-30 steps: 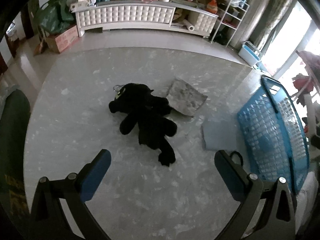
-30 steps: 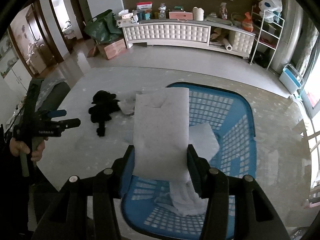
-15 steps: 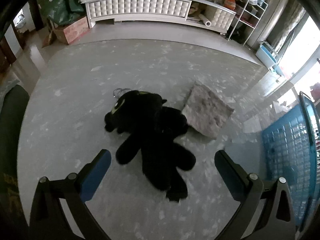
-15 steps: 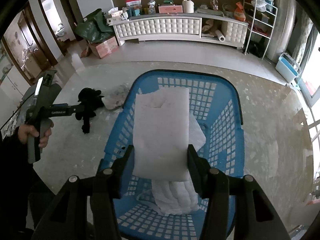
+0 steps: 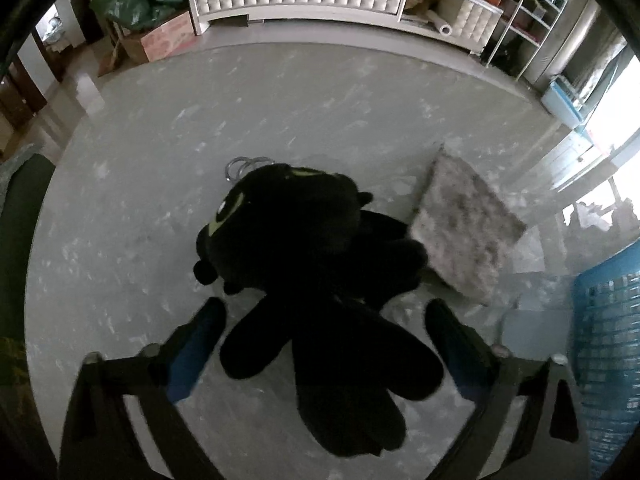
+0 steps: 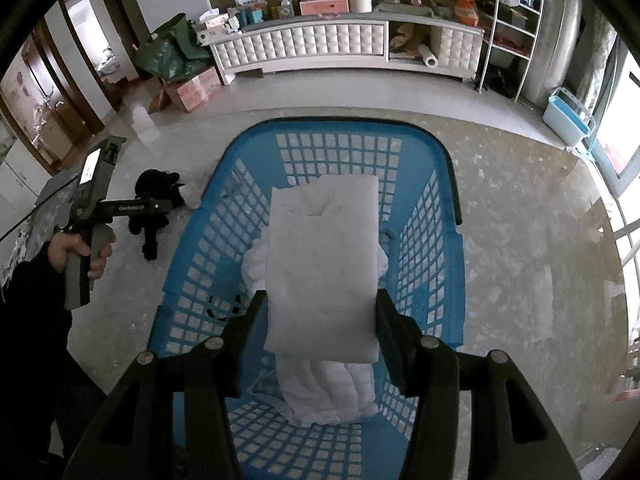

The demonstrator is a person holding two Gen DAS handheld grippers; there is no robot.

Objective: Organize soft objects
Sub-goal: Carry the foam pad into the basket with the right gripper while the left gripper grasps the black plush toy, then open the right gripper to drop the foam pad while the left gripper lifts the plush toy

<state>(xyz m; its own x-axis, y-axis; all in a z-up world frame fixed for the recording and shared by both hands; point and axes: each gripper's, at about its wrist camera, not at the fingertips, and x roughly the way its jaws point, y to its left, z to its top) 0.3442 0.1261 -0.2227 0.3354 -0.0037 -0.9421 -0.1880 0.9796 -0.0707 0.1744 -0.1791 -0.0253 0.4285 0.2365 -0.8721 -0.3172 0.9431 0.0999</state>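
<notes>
A black plush toy [image 5: 316,264] lies on the grey round table [image 5: 160,140]; it also shows small in the right wrist view [image 6: 154,200]. My left gripper [image 5: 324,320] is open, low over the toy's legs, one finger on each side. A grey fuzzy pad [image 5: 464,224] lies just right of the toy. My right gripper [image 6: 322,304] is shut on a white foam pad [image 6: 324,264] and holds it over the blue basket [image 6: 248,184]. A folded white towel [image 6: 332,392] lies in the basket.
The basket's edge [image 5: 604,340] stands at the right of the left wrist view. Metal key rings [image 5: 244,166] lie behind the toy's head. A dark chair [image 5: 20,208] stands at the table's left. A white cabinet [image 6: 320,44] runs along the far wall.
My left gripper moved forward and down until the plush toy's legs lie between its fingers. My right gripper carried the white foam pad from the basket's left rim to over its middle.
</notes>
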